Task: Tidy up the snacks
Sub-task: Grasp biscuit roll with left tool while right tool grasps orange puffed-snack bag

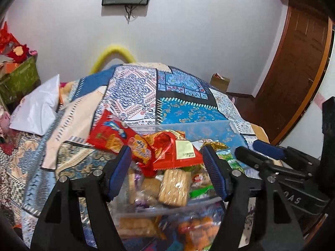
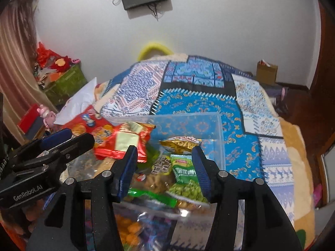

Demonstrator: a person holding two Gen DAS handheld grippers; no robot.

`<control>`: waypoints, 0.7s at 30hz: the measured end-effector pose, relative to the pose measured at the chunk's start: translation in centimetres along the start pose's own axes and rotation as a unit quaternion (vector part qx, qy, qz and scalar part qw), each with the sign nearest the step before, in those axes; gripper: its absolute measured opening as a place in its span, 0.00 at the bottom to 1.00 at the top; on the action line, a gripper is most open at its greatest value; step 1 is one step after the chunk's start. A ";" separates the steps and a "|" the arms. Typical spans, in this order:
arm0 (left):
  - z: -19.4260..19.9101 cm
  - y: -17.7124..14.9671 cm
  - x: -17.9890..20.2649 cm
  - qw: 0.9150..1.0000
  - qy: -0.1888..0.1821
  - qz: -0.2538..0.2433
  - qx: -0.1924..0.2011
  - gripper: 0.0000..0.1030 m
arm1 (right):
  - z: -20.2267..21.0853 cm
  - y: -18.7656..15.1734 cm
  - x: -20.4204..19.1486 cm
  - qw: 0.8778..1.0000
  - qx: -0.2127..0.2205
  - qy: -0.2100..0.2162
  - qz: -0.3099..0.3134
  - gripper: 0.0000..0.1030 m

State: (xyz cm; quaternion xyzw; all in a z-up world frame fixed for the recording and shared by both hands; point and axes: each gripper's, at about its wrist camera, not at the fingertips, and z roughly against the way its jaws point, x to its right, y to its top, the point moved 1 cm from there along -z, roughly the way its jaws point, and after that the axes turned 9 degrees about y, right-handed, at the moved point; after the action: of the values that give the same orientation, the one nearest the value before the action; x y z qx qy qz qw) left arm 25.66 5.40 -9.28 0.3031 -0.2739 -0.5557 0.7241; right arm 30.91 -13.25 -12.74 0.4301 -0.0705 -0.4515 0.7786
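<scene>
A patchwork bedspread [image 2: 188, 104] covers the bed, and on it sits a clear plastic bin [image 2: 219, 125] heaped with snack packets, a red packet [image 1: 175, 152] riding on top. Both the left gripper [image 1: 166, 161] and the right gripper [image 2: 165, 163] hang over the heap, jaws spread wide, holding nothing.

You have 1 clear plastic bin [image 2: 219, 129], 2 red snack packets [image 2: 122, 144], 1 gold packet [image 2: 180, 144], 2 green packets [image 2: 185, 172] and 1 wrapped cracker stack [image 1: 174, 187]; the rest blur together.
</scene>
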 end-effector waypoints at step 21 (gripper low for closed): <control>0.5 -9.2 -6.2 0.994 0.036 0.011 -0.106 0.71 | -1.4 -7.9 -3.3 0.996 -0.078 0.032 -0.008 0.52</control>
State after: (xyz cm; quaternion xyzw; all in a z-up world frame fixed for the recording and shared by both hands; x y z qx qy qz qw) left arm 17.95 9.54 -16.15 0.2412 -0.1901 -0.5626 0.7676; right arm 24.64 -11.64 -18.50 0.3825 -0.0064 -0.4478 0.8081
